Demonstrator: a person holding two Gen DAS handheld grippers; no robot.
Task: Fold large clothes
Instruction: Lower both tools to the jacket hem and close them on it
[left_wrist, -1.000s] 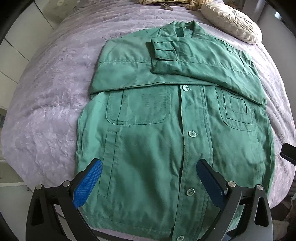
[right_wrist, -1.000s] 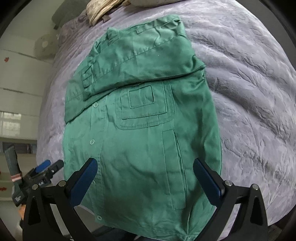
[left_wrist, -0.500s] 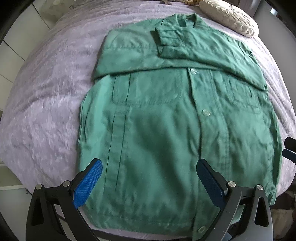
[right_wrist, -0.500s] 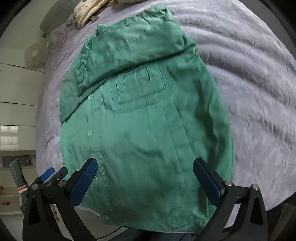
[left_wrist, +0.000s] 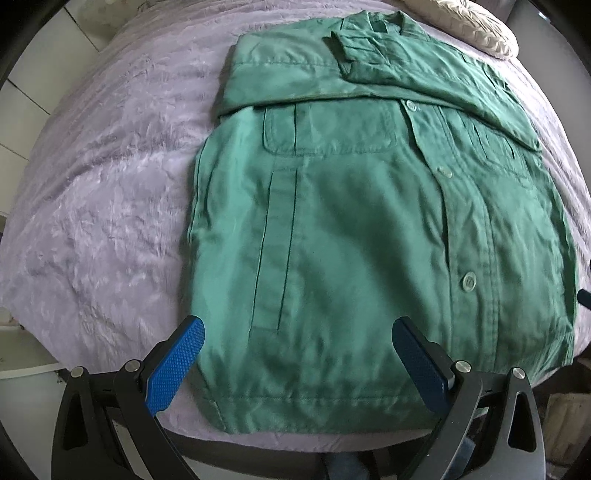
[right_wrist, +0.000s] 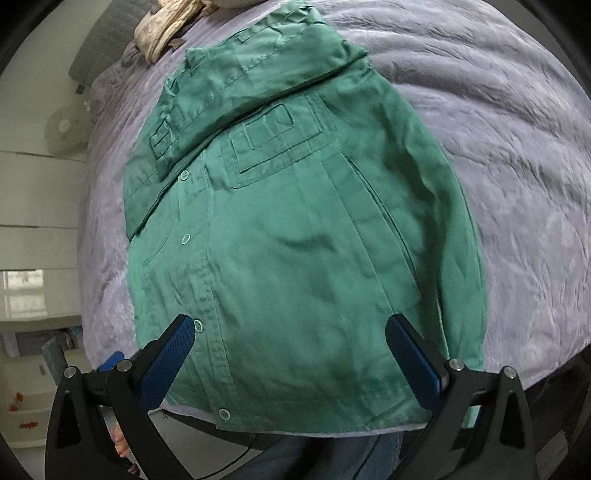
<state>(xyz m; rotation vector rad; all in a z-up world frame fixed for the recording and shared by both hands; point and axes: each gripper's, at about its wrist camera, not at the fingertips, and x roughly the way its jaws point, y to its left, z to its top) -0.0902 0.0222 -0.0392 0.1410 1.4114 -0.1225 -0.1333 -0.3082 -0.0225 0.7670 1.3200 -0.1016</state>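
Left gripper (left_wrist: 297, 360): two black arms with triangular cut-outs, each carrying silver round-headed screws near the top. Jaws faced with bright blue pads (left_wrist: 176, 365) in a fine cross-hatched grip texture, long and rounded at the tips; right pad darker, in shade.

Right gripper (right_wrist: 290, 356): same black frame, same triangular openings, same pairs of silver screws. Deep blue textured pads (right_wrist: 412, 363), slanted outward.

Near edge of the right wrist view: blue denim trousers (right_wrist: 306, 459) and a thin black cable (right_wrist: 236, 456) crossing them. A fingertip (right_wrist: 119, 439) just visible at the near left, behind the black frame.
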